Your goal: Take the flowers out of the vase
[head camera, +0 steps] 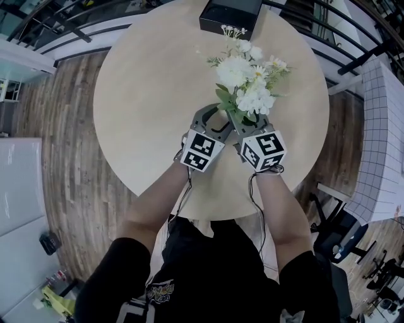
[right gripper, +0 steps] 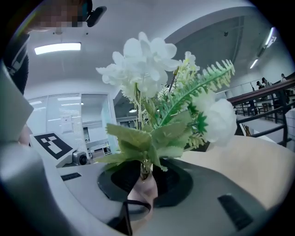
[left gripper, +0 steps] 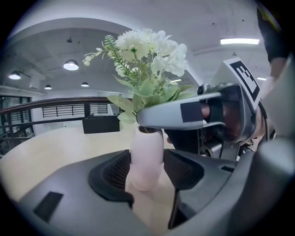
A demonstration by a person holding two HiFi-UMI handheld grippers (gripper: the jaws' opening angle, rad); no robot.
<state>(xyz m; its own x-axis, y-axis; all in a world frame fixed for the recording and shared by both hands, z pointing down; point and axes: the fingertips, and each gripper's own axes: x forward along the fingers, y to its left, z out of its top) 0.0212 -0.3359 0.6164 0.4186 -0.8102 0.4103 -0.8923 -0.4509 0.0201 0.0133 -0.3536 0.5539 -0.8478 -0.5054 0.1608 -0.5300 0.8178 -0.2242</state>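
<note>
A round pale-wood table (head camera: pixel 145 94) stands on a plank floor (head camera: pixel 57 164), with a dark railing (left gripper: pixel 60 108) behind it. A black box (head camera: pixel 230 16) lies at the table's far edge, well apart from the work. The vase (left gripper: pixel 146 154), slim and pale pink, stands upright near the table's middle, a little toward its near edge. The white flowers (head camera: pixel 247 79) rise out of its mouth.

The left gripper (head camera: pixel 213 120) comes in low, and its jaws are closed on the vase's body with a pad pressing on each side. The likely reason is to pin the vase to the table so that it neither lifts nor tips when the bunch is drawn out.

The right gripper (right gripper: pixel 145 179) reaches in from the other side, a little higher. Its jaws are closed on the flowers' stems just above the vase's mouth, under the lowest leaves (right gripper: pixel 138 138). Gripping there rather than at the blooms probably takes all the stems together at their firmest part and spares the petals. The leaves hide part of that contact, so the firmness of the hold is a judgement.

The flowers are not yet out. The next move calls for a straight upward pull along the vase's axis, with the left grip kept firm.
</note>
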